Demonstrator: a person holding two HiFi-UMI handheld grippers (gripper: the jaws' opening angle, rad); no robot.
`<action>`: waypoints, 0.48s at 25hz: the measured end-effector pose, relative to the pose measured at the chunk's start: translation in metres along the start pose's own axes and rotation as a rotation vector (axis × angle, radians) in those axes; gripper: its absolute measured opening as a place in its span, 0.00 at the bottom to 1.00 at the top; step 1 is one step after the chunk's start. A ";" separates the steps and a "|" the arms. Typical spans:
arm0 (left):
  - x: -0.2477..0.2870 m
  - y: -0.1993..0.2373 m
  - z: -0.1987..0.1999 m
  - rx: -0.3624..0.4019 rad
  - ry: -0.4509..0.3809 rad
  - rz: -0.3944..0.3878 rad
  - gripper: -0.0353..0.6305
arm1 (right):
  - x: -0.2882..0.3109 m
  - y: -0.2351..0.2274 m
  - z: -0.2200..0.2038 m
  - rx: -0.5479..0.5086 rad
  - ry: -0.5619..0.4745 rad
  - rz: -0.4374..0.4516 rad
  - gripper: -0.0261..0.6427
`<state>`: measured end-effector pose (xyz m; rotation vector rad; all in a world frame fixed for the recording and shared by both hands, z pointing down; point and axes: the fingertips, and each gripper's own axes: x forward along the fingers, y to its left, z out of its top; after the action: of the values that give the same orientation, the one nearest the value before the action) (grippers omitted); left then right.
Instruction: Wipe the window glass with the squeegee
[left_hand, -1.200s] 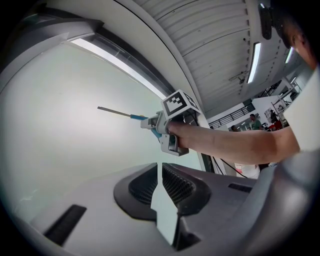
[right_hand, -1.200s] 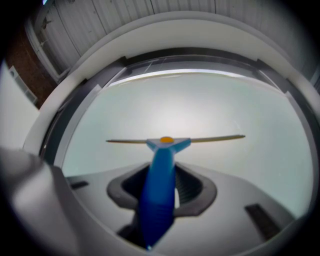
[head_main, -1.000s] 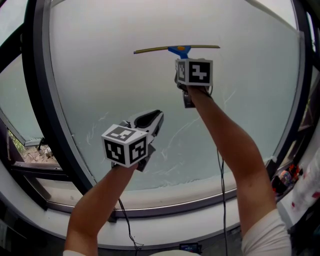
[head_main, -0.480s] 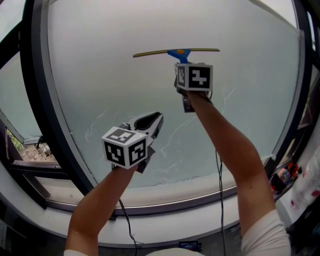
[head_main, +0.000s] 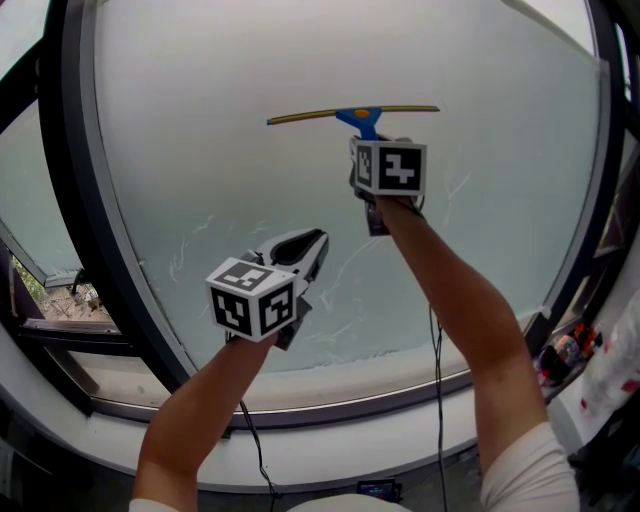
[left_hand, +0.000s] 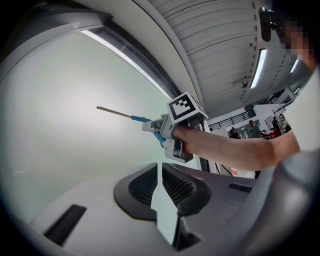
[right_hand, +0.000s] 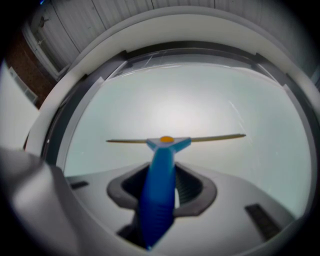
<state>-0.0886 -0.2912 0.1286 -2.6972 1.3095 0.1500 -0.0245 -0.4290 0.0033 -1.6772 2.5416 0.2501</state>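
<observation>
The squeegee (head_main: 352, 113) has a thin yellowish blade lying level against the frosted window glass (head_main: 200, 170) in its upper half, and a blue handle (right_hand: 159, 190). My right gripper (head_main: 374, 138) is just below the blade, shut on that handle, which runs between its jaws in the right gripper view (right_hand: 162, 186). The left gripper (head_main: 308, 243) hangs lower and to the left, off the glass, shut with nothing in it (left_hand: 160, 182). From the left gripper view I see the right gripper (left_hand: 167, 131) and the squeegee (left_hand: 122, 115) side on.
Faint streaks (head_main: 345, 268) mark the lower glass. A black curved frame (head_main: 85, 220) bounds the pane at left, a white sill (head_main: 350, 405) below. A cable (head_main: 441, 400) hangs under the right arm. Small objects (head_main: 572, 350) sit at the right edge. People (left_hand: 252, 131) stand far behind.
The right gripper has drawn the squeegee a little way down the glass, blade still level. The left gripper has barely shifted.
</observation>
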 end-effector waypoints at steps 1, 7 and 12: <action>0.000 0.000 -0.002 -0.004 0.002 0.000 0.13 | 0.000 0.001 -0.003 0.000 0.002 0.001 0.27; -0.002 0.003 -0.016 -0.030 0.017 0.005 0.13 | -0.003 0.002 -0.017 0.011 0.010 0.005 0.27; -0.003 0.004 -0.024 -0.048 0.031 0.004 0.13 | -0.004 0.004 -0.029 0.023 0.023 0.010 0.26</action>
<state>-0.0929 -0.2947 0.1524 -2.7477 1.3366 0.1425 -0.0260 -0.4295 0.0329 -1.6695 2.5597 0.2032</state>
